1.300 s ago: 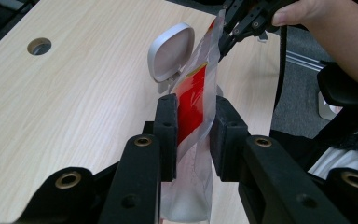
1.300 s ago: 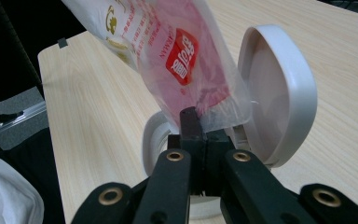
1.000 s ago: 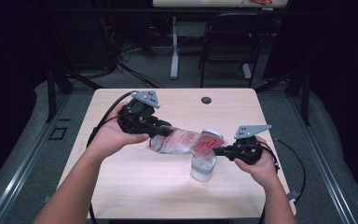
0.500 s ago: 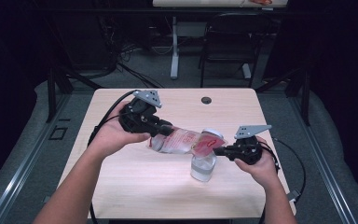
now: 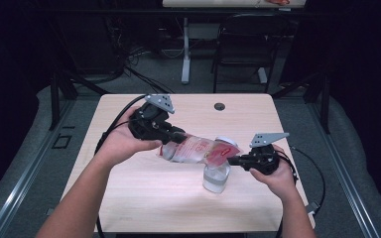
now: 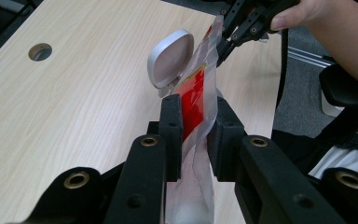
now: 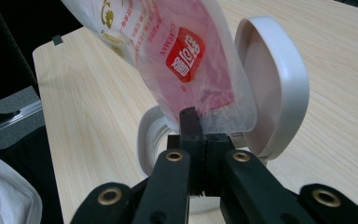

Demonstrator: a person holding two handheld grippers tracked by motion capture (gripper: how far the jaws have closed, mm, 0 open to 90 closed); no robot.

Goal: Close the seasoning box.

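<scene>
Pouch (image 5: 198, 148): held slanting above the table's (image 5: 144, 198) right half, long axis running between the grippers. Mouth end is pinched shut in the right gripper (image 5: 235, 160), over the open jar (image 5: 216, 177). Left gripper (image 5: 178, 139), jaws just closing, clamps the raised bottom end.

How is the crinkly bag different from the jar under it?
The bag is soft, crumpled plastic with red print; the jar is stiff and plain. The bag lies tilted in the air, pinched by the left gripper and the right gripper; the jar stands upright on the table, its white lid flipped open. Both are see-through.
</scene>
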